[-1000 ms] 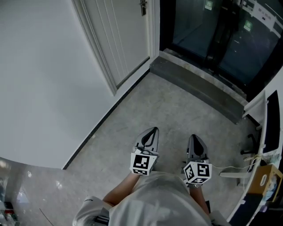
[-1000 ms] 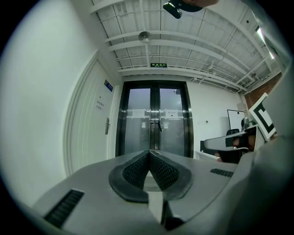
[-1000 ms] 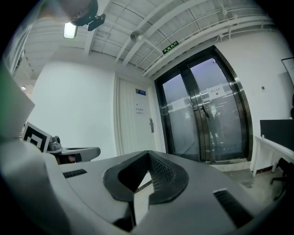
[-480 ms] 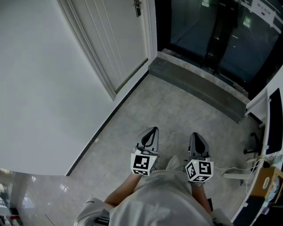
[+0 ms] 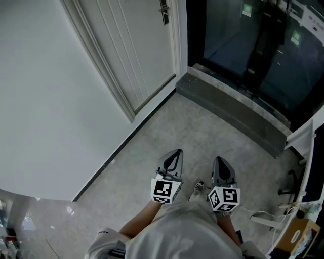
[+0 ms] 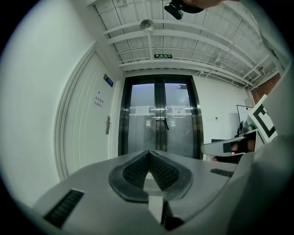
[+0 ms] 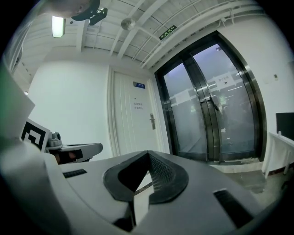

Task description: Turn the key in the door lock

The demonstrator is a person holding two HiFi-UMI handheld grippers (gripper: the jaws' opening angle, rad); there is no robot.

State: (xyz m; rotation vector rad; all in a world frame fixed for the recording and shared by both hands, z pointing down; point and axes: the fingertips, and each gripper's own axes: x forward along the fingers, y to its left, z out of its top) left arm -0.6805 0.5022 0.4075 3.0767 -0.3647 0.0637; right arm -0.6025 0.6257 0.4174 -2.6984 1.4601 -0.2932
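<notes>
A: How far along is the task, in your judgement?

B: At the very beginning, I think. Nearest to the person, the left gripper [image 5: 175,152] and the right gripper [image 5: 218,159] are side by side, pointing forward above the floor [image 5: 152,136]. Both are clenched, pads tip to tip, with nothing between them.

A: So no key is held?

B: No, I see no key in any view. The lock plate [image 5: 164,12], with its handle, sits on the white door [image 5: 136,50], far ahead and to the left, well apart from both grippers. Reaching it, finding the key and turning it are all left to do.

A: And the materials?

B: The jaws are matte grey plastic. Their dark pads have a fine grid texture and come to a point. Each gripper carries a cube with black-and-white square markers. The floor is pale grey stone, speckled and a little glossy. Beyond it, a dark stone threshold [image 5: 233,109] lies as a long low step. The door is smooth, painted white, with narrow vertical grooves, and the handle is small and metallic. Farthest are the glass double doors [image 5: 238,35], dark-framed and reflective.
</notes>
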